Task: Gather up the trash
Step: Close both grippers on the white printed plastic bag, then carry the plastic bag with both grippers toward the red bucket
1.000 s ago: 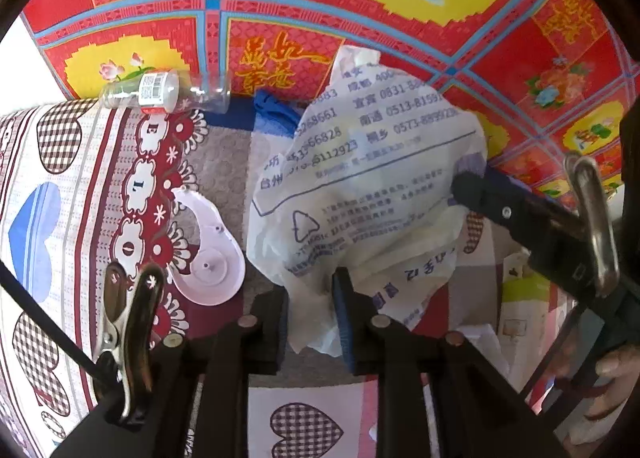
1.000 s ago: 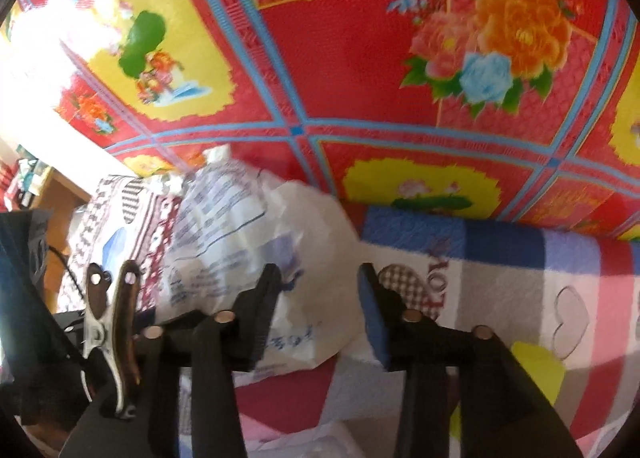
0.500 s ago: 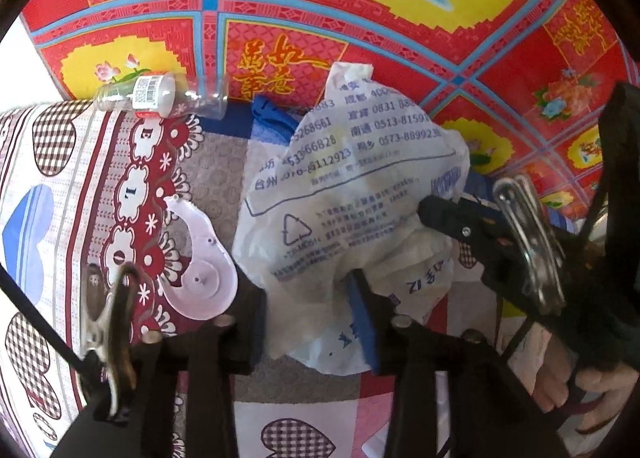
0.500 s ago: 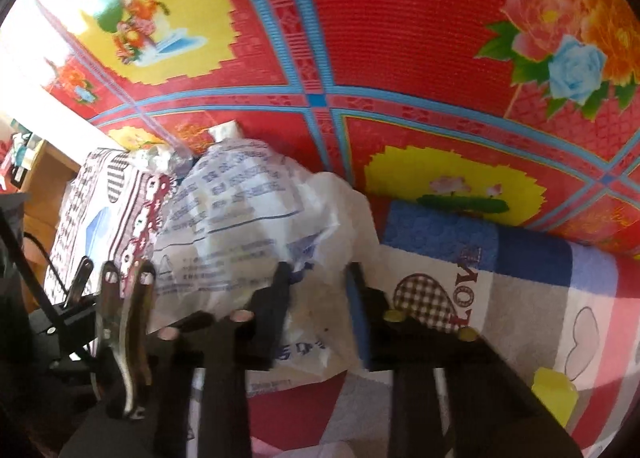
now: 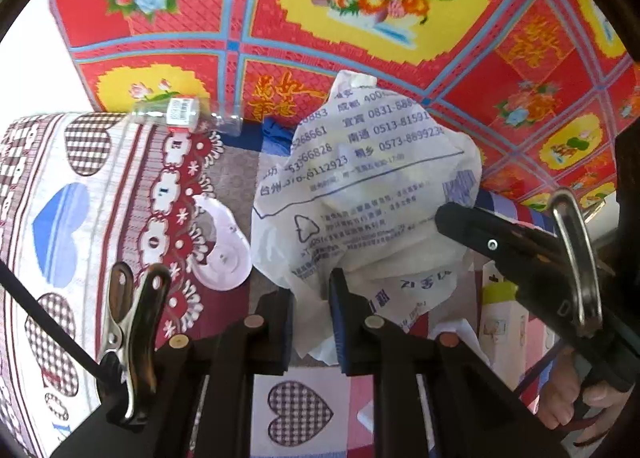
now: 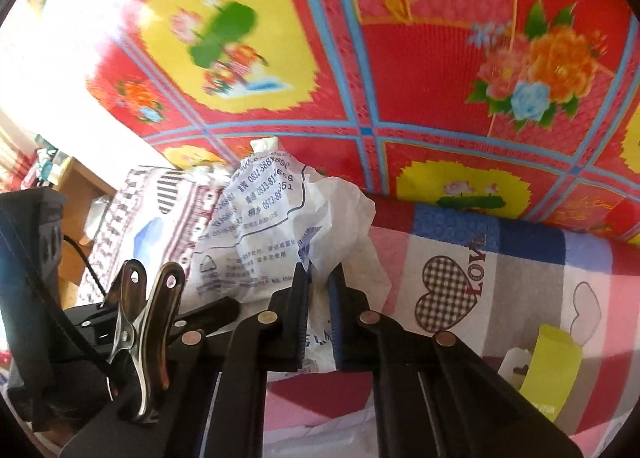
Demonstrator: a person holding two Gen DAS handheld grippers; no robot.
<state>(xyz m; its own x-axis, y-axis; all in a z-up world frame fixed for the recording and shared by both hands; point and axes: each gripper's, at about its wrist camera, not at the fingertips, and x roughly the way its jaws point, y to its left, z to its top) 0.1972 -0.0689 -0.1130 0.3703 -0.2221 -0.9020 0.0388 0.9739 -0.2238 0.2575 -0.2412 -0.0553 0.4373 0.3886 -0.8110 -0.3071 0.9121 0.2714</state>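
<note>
A crumpled white plastic bag (image 5: 360, 194) with blue print lies on the patterned bed cover. My left gripper (image 5: 312, 310) has the bag's lower edge between its pads, and its jaws are closing on it. In the right wrist view the bag (image 6: 272, 226) rises just ahead of my right gripper (image 6: 318, 298), whose jaws are closing with a fold of the bag pinched between them. That right gripper (image 5: 444, 218) also shows in the left wrist view, reaching in onto the bag's right side.
A clear plastic bottle (image 5: 184, 114) lies at the bed's far edge by the red floral cloth. A pale round lid (image 5: 224, 254) sits left of the bag. A small carton (image 5: 500, 322) and a yellow-green packet (image 6: 552, 370) lie to the right. A hand (image 5: 568, 398) holds the right gripper.
Both grippers have narrowed onto the bag. The right gripper came in from the right and pinched a fold. The bag has bunched up and lifted a little.
</note>
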